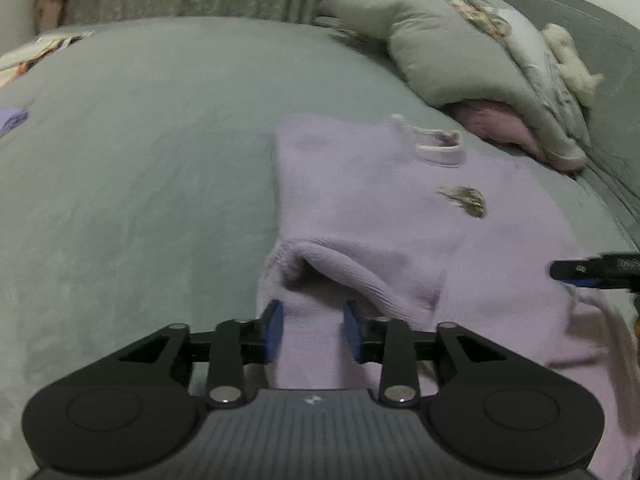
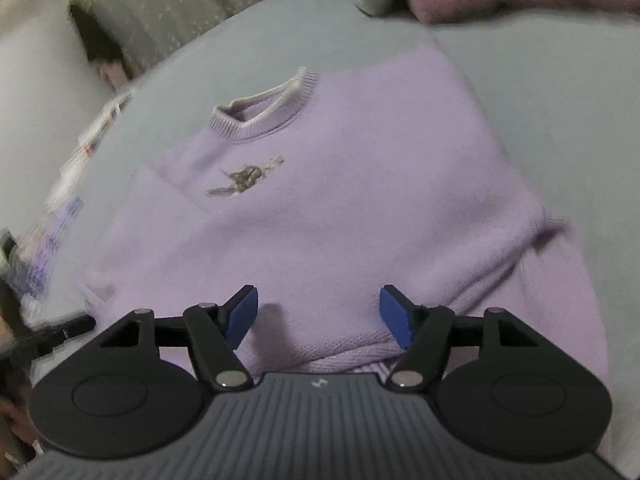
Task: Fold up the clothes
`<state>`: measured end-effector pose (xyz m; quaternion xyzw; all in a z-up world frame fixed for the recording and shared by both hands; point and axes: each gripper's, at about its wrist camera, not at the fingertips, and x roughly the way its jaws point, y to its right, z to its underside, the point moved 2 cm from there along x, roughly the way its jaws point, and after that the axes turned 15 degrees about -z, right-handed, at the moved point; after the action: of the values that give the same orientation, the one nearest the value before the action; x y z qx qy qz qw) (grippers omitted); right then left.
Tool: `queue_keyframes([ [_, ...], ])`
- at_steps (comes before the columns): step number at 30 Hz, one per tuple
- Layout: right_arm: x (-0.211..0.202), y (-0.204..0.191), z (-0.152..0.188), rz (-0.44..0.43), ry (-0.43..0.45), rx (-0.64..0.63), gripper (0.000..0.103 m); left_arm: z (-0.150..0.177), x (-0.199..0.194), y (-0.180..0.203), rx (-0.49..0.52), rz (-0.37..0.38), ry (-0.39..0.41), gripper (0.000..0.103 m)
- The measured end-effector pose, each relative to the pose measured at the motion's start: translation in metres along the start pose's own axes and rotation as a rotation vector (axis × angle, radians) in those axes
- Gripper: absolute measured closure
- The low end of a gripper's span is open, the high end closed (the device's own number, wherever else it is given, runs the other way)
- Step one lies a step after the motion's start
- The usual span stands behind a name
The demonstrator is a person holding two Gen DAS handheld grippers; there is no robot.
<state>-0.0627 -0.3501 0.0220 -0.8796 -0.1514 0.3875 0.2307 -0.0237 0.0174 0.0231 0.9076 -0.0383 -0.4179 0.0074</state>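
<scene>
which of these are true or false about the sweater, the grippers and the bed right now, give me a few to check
1. The lilac sweater lies with its collar and embroidered chest motif facing up. True.
2. The right gripper is clamped on the collar. False: its jaws stand apart over the sweater's lower part, holding nothing.
3. The sweater lies on a grey-green bed cover. True.
4. The left gripper is over bare bed cover, away from the sweater. False: lilac knit lies between its fingers, by a folded-over sleeve.
5. A pink cushion lies tucked under the pillows. True.
</scene>
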Motion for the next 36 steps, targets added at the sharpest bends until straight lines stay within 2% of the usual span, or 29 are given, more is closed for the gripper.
queue_keyframes([
  [1,-0.006,-0.001,0.0,-0.006,0.022,0.0,0.032,-0.003,0.001,-0.006,-0.019,-0.043,0.002,0.085],
  [2,-0.012,-0.003,-0.001,-0.011,0.045,0.001,0.03,-0.004,0.001,-0.011,-0.023,-0.107,0.011,0.073],
  [3,-0.02,0.004,-0.001,0.028,0.063,0.03,0.03,-0.006,0.001,-0.016,-0.028,-0.17,0.02,0.066],
  [4,-0.023,0.012,0.0,0.067,0.066,0.044,0.03,-0.007,0.002,-0.024,-0.02,-0.286,0.043,0.067],
  [5,-0.027,0.019,0.001,0.107,0.069,0.058,0.03,-0.007,0.002,-0.028,-0.014,-0.343,0.056,0.067],
  [6,-0.029,0.023,0.0,0.128,0.07,0.064,0.03,-0.009,0.002,-0.033,-0.034,-0.286,0.054,0.067],
  [7,-0.035,0.03,-0.001,0.148,0.078,0.077,0.03,-0.012,0.001,-0.039,-0.065,-0.19,0.048,0.067],
  [9,-0.045,0.037,-0.001,0.123,0.11,0.093,0.03,-0.014,-0.003,-0.036,-0.064,-0.044,0.055,0.067],
  [10,-0.052,0.041,0.001,0.102,0.126,0.093,0.03,-0.014,-0.008,-0.023,0.015,-0.041,0.094,0.066],
  [11,-0.059,0.041,0.002,0.087,0.141,0.085,0.03,-0.012,-0.01,-0.006,0.14,-0.107,0.151,0.062],
  [13,-0.06,0.04,0.001,0.089,0.14,0.074,0.029,-0.004,-0.004,0.026,0.372,-0.247,0.253,0.061],
  [15,-0.061,0.039,0.003,0.095,0.133,0.06,0.029,0.003,0.004,0.047,0.531,-0.321,0.325,0.061],
  [16,-0.061,0.039,0.004,0.092,0.128,0.058,0.029,0.006,0.009,0.054,0.577,-0.34,0.352,0.061],
  [17,-0.061,0.039,0.005,0.089,0.123,0.057,0.029,0.006,0.014,0.056,0.586,-0.343,0.365,0.067],
  [18,-0.06,0.038,0.005,0.088,0.12,0.056,0.029,0.005,0.018,0.054,0.563,-0.324,0.356,0.077],
  [19,-0.059,0.038,0.008,0.08,0.11,0.048,0.029,0.001,0.02,0.049,0.521,-0.291,0.335,0.103],
  [21,-0.049,0.034,0.011,0.053,0.078,0.013,0.029,-0.008,0.031,0.037,0.418,-0.247,0.278,0.103],
  [23,-0.034,0.024,0.016,0.025,0.01,-0.104,0.029,-0.011,0.047,0.023,0.348,-0.288,0.226,0.103],
  [24,-0.032,0.022,0.016,0.028,0.002,-0.119,0.029,-0.012,0.052,0.015,0.304,-0.293,0.211,0.103],
  [25,-0.023,0.02,0.02,0.098,-0.035,-0.162,0.029,-0.011,0.052,0.009,0.279,-0.289,0.206,0.103],
  [26,-0.02,0.027,0.02,0.114,-0.036,-0.129,0.024,-0.014,0.049,0.0,0.221,-0.287,0.193,0.103],
  [27,-0.023,0.032,0.018,0.11,-0.021,-0.094,0.024,-0.017,0.045,-0.007,0.178,-0.297,0.187,0.103],
  [28,-0.026,0.037,0.016,0.106,-0.006,-0.061,0.025,-0.019,0.041,-0.009,0.168,-0.304,0.19,0.103],
  [30,-0.037,0.033,0.012,0.169,0.03,-0.089,0.026,-0.021,0.031,-0.014,0.154,-0.281,0.188,0.103],
  [31,-0.059,0.03,0.008,0.223,0.105,-0.131,0.025,-0.021,0.024,-0.015,0.141,-0.242,0.177,0.101],
  [33,-0.086,0.047,0.007,0.164,0.157,-0.032,0.024,-0.018,0.007,-0.017,0.112,-0.143,0.149,0.092],
  [34,-0.1,0.055,0.007,0.131,0.18,0.02,0.024,-0.014,0.0,-0.016,0.103,-0.104,0.137,0.073],
  [35,-0.107,0.067,0.01,0.09,0.165,0.072,0.024,-0.007,-0.006,-0.016,0.094,-0.082,0.121,0.051],
  [36,-0.112,0.078,0.015,0.066,0.138,0.098,0.024,0.005,-0.013,-0.017,0.084,-0.049,0.088,0.047],
])
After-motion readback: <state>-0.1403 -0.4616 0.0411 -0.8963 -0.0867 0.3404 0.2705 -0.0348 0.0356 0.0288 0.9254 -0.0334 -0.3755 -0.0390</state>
